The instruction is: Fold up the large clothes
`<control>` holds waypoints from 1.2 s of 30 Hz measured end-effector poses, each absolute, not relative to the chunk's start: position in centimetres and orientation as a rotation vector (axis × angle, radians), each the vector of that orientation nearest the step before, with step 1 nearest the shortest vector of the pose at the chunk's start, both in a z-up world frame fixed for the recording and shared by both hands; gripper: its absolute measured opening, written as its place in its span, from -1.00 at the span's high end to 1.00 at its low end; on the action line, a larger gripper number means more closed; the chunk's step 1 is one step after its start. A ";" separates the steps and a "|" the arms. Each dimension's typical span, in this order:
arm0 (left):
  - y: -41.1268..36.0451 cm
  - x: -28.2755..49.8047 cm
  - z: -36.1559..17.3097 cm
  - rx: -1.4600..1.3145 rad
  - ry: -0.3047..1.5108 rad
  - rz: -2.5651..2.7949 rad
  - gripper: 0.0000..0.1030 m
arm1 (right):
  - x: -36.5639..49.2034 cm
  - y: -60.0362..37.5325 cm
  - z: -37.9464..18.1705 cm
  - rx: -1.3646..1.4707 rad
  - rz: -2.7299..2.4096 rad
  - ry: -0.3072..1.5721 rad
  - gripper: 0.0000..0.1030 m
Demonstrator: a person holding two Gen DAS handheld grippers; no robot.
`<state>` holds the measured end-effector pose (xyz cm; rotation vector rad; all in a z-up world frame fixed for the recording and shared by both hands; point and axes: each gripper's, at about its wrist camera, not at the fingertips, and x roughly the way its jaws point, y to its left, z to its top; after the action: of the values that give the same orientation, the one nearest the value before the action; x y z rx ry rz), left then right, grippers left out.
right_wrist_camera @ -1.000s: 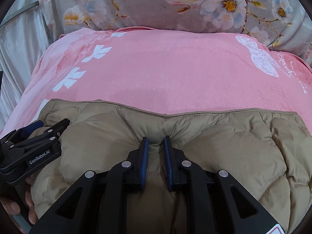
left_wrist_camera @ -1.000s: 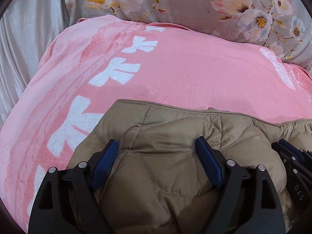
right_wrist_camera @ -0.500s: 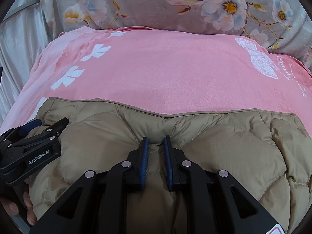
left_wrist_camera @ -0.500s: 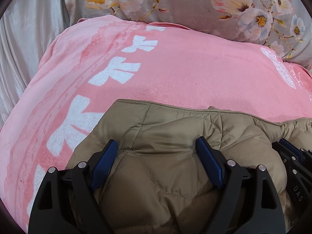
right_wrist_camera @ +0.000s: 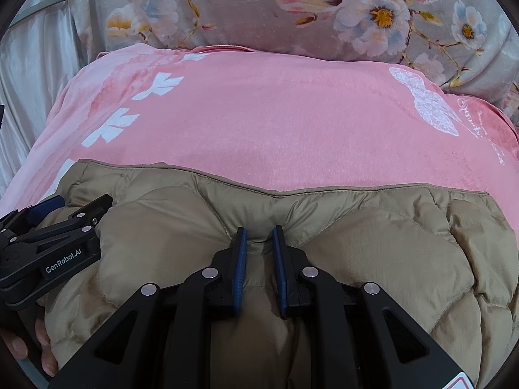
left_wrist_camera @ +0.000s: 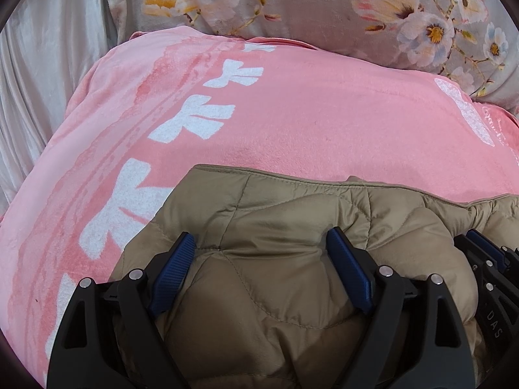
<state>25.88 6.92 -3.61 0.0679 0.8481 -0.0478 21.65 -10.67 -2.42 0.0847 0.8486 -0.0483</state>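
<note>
A tan quilted puffer jacket [left_wrist_camera: 292, 201] [right_wrist_camera: 373, 227] lies bunched on a pink blanket [left_wrist_camera: 308, 113] [right_wrist_camera: 275, 113], its hem edge running across the middle of both views. My left gripper [left_wrist_camera: 261, 235] stands wide over the jacket's left end, with a thick puffy fold filling the gap and both blue pads against it. It also shows at the left edge of the right wrist view as the left gripper [right_wrist_camera: 79, 201]. My right gripper [right_wrist_camera: 259, 230] is shut on a narrow pinch of jacket fabric just behind the hem. At the right edge of the left wrist view, the right gripper [left_wrist_camera: 480, 240] is partly visible.
A grey floral quilt [left_wrist_camera: 308, 6] [right_wrist_camera: 259, 9] is piled behind the blanket. Silvery white fabric [left_wrist_camera: 39, 81] hangs at the left. A person's fingers [right_wrist_camera: 42, 353] show under the left gripper at the bottom left.
</note>
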 end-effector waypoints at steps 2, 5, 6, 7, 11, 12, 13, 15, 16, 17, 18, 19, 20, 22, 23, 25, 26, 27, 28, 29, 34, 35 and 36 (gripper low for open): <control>7.2 26.0 -3.6 0.064 0.850 -0.049 -0.59 | 21.7 -10.7 -2.4 0.085 -0.047 0.846 0.71; 7.8 25.8 -3.2 0.027 0.871 -0.057 -0.59 | 21.7 -10.7 -2.5 0.087 -0.043 0.849 0.71; 8.5 25.3 -2.8 -0.005 0.885 -0.061 -0.59 | 21.7 -10.9 -2.4 0.094 -0.037 0.851 0.71; 9.1 24.7 -2.2 -0.036 0.890 -0.063 -0.59 | 21.7 -10.8 -2.3 0.101 -0.033 0.851 0.71; 12.3 21.0 0.0 -0.087 0.898 -0.078 -0.64 | 18.8 -10.6 0.2 0.115 -0.048 0.830 0.65; 13.1 19.9 0.4 -0.069 0.894 -0.055 -0.77 | 18.0 -10.2 0.7 0.112 -0.042 0.827 0.64; 14.3 18.5 0.7 -0.049 0.885 -0.025 -0.78 | 16.8 -9.6 1.1 0.103 -0.028 0.835 0.63; 16.6 16.3 0.4 -0.054 0.899 -0.006 -0.79 | 14.5 -8.3 1.8 0.059 -0.033 0.826 0.62; 17.6 15.6 -0.1 -0.072 0.920 -0.001 -0.79 | 13.7 -7.9 1.9 0.042 -0.036 0.821 0.62; 18.1 15.1 -0.7 -0.088 0.938 0.005 -0.79 | 12.9 -7.4 1.9 0.031 -0.040 0.823 0.61; 18.8 14.5 -1.2 -0.111 0.956 0.005 -0.79 | 12.3 -7.1 1.9 0.037 -0.041 0.831 0.60; 19.5 13.9 -2.0 -0.151 0.972 -0.013 -0.79 | 11.8 -7.0 1.9 0.049 -0.039 0.836 0.59; 20.0 13.3 -2.7 -0.199 0.987 -0.036 -0.79 | 11.2 -6.9 1.9 0.060 -0.038 0.840 0.59; 20.4 12.3 -3.8 -0.274 1.014 -0.075 -0.79 | 10.2 -6.7 1.8 0.063 -0.038 0.850 0.59; 20.4 12.1 -4.4 -0.303 1.025 -0.097 -0.79 | 9.7 -6.7 1.8 0.067 -0.038 0.857 0.59; 20.1 11.4 -4.8 -0.315 1.005 -0.100 -0.83 | 8.7 -7.0 1.5 0.091 -0.038 0.873 0.59; 19.6 11.2 -4.7 -0.297 0.997 -0.100 -0.83 | 8.2 -7.1 1.3 0.104 -0.035 0.881 0.59; 19.1 11.2 -4.7 -0.292 1.000 -0.118 -0.83 | 7.6 -7.3 1.1 0.112 -0.035 0.890 0.59; 18.5 11.1 -4.6 -0.297 1.004 -0.134 -0.82 | 7.1 -7.3 0.9 0.120 -0.032 0.897 0.59; 18.1 11.0 -4.4 -0.304 1.004 -0.144 -0.80 | 6.6 -7.5 0.8 0.127 -0.026 0.906 0.59; 15.6 10.1 -2.5 -0.245 0.962 -0.144 -0.29 | 5.2 -7.8 -0.2 0.152 0.006 0.928 0.58; 15.3 10.0 -1.8 -0.243 0.945 -0.149 -0.14 | 5.2 -7.9 -0.5 0.153 0.009 0.927 0.58; 15.1 9.7 -1.2 -0.242 0.932 -0.157 0.04 | 5.2 -7.9 -0.6 0.154 0.009 0.927 0.58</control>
<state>9.73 15.10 -1.21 -0.2424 0.9325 -0.1572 5.25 -7.86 -0.60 0.1541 0.9268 0.0095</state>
